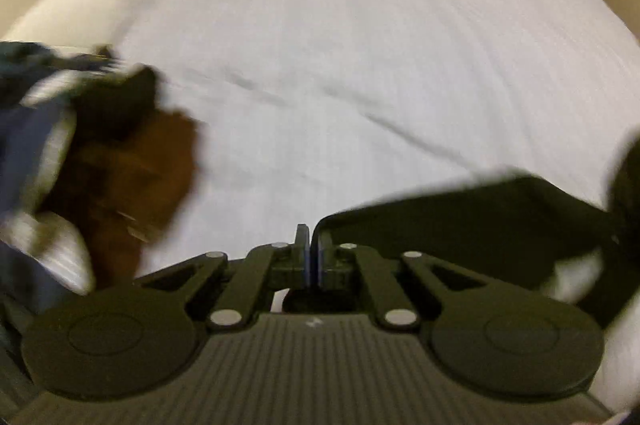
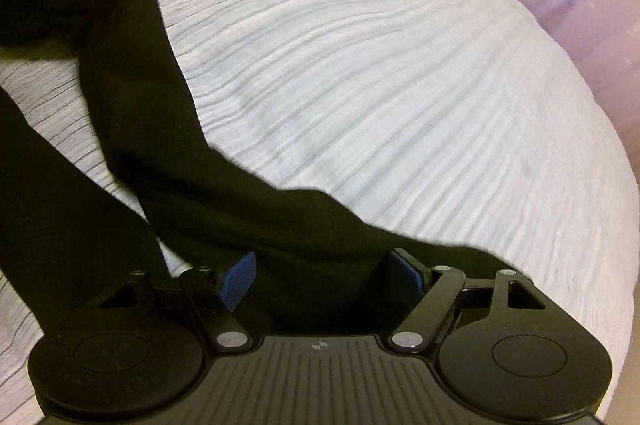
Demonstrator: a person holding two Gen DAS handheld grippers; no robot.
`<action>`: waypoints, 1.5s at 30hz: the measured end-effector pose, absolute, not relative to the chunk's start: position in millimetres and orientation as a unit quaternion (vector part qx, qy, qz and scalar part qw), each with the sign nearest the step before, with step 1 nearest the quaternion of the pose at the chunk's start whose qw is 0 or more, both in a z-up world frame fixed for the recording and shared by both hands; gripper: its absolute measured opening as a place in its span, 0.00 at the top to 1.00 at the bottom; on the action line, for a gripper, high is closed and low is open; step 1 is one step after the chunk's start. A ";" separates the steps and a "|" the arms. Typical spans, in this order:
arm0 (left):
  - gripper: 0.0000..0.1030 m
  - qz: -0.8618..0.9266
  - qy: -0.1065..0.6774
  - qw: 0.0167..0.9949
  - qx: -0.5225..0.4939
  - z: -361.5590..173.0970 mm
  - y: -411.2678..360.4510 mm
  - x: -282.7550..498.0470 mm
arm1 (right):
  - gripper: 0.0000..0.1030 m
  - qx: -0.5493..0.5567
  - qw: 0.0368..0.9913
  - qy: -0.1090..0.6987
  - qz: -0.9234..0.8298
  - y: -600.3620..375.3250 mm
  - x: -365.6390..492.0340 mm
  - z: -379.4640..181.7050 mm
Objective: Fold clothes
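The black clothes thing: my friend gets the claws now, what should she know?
Left claw: shut, with an edge of the black garment apparently pinched; blur makes this uncertain.
Right claw: open, black garment lying between its fingers, not gripped.
The garment trails in long strips over the white bedspread, not laid flat.
A pile of other clothes, brown and dark blue, sits at the bed's left side.
Done: no finished fold visible.
Left: probably close the right claw on the fabric, spread it flat, fold it, then do the pile.
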State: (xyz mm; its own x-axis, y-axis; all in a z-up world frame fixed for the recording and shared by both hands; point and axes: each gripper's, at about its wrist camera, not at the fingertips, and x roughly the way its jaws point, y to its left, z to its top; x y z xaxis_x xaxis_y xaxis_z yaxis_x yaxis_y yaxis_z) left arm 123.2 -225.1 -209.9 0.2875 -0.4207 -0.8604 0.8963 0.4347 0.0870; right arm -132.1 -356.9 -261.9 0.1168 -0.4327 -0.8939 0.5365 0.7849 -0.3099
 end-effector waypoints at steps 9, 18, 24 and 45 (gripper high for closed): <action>0.51 -0.405 0.332 0.767 0.371 -236.1 -255.7 136.2 | 0.26 0.135 0.761 0.477 -0.418 -436.2 -116.8 -233.2; 0.38 -0.662 0.253 0.558 0.431 -303.8 -292.0 -61.7 | 0.26 0.241 0.678 0.469 -0.512 -359.9 -213.3 -215.1; 0.34 -0.774 0.166 0.419 0.445 -315.9 -279.2 -201.3 | 0.26 0.318 0.576 0.484 -0.576 -261.2 -317.0 -220.6; 0.91 -0.695 0.161 0.400 0.575 -360.6 -274.0 -269.8 | 0.27 0.469 0.661 0.221 -0.543 -296.8 -465.1 -296.5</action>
